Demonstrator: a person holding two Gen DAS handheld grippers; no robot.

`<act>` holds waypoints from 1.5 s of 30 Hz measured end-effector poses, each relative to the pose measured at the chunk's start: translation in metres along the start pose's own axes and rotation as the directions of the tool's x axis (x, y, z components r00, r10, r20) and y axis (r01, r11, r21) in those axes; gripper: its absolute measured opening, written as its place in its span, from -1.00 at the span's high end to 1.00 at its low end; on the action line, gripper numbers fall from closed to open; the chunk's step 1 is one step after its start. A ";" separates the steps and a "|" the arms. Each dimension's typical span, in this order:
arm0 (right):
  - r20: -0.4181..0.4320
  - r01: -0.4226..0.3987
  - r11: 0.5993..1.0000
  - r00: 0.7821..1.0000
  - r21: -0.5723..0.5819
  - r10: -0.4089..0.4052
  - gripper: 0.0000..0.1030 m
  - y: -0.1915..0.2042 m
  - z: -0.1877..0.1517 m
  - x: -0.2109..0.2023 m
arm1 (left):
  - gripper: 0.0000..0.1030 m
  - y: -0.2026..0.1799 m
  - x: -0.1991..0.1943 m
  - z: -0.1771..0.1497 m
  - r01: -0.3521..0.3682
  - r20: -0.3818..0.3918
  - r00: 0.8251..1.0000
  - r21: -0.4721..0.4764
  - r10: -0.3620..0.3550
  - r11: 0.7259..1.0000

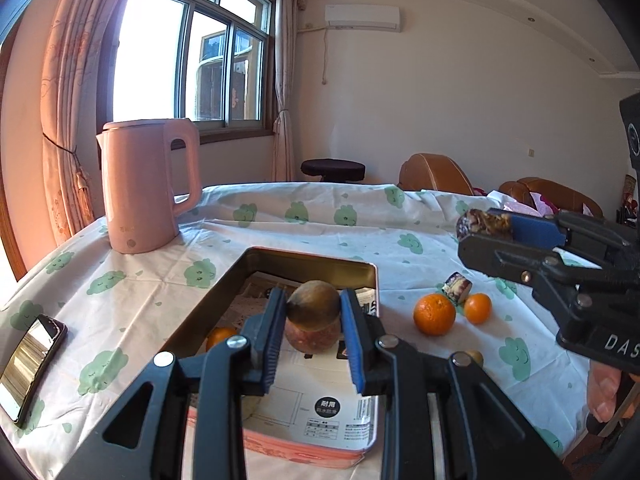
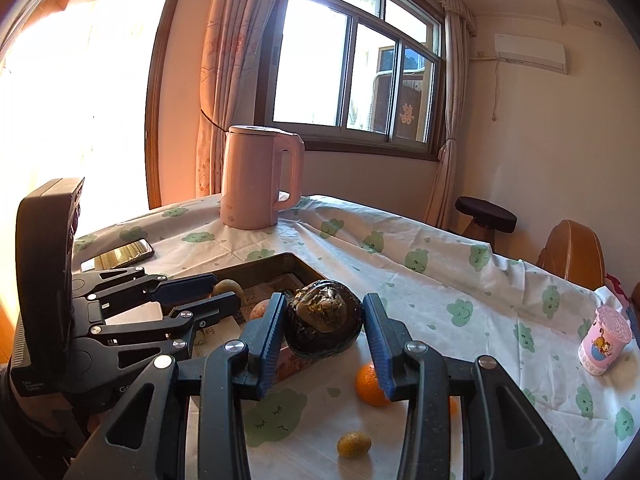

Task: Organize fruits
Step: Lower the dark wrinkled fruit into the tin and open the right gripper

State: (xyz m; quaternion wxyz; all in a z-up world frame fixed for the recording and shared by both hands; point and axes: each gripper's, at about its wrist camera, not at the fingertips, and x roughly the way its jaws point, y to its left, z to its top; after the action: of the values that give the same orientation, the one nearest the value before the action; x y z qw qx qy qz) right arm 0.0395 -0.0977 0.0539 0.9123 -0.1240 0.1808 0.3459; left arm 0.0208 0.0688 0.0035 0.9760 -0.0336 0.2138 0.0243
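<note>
In the left wrist view, a phone [image 1: 30,364] was seen lying at the lower left on the cloth-covered worktop [image 1: 132,300], and a pink kettle [image 1: 148,184] stood upright at the upper left. At frame centre, the left hand-held gripper [image 1: 313,312] was pinched on a brown kiwi [image 1: 314,302], held above the open tin tray [image 1: 312,266]. A reddish fruit [image 1: 312,340] and a small orange [image 1: 218,338] were seen inside that tray. Right of the tray, two oranges [image 1: 434,314] lay on the cloth with a small dark wrapped item [image 1: 458,286] touching them. At the right edge, the right hand-held gripper [image 1: 486,224] was clamped on a dark passion fruit [image 1: 474,222], clear of the worktop.

In the right wrist view, the passion fruit filled the frame centre between both blue pads [image 2: 272,332]. At the far right, a pink cup [image 2: 606,340] stood on the cloth.
</note>
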 end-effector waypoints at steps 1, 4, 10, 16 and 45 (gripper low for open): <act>-0.004 -0.007 1.000 1.000 -0.002 0.007 0.19 0.002 0.002 0.004 | 0.43 0.005 0.001 0.002 -0.007 0.001 1.000 -0.004 0.007 1.000; -0.016 -0.032 0.999 0.999 0.002 0.032 0.19 0.007 0.007 0.016 | 0.43 0.021 0.005 0.009 -0.011 -0.005 1.000 -0.027 0.011 1.000; -0.045 -0.054 0.999 0.997 0.000 0.054 0.19 0.018 0.008 0.040 | 0.43 0.043 0.023 0.017 -0.007 -0.056 0.998 -0.054 0.004 0.999; -0.088 -0.081 0.997 0.993 0.015 0.082 0.19 0.026 -0.001 0.061 | 0.43 0.054 0.041 0.016 -0.022 -0.118 0.993 -0.063 0.014 0.998; -0.218 -0.132 0.991 0.967 0.007 0.130 0.19 0.054 -0.025 0.102 | 0.43 0.057 0.066 0.002 -0.039 -0.212 0.977 -0.035 0.031 0.999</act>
State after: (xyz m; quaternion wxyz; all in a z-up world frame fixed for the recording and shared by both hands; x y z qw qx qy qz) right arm 0.0678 -0.0077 -0.0164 0.8615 -0.1526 0.2863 0.3905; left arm 0.0774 0.1282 -0.0257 0.9464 -0.0512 0.3162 0.0420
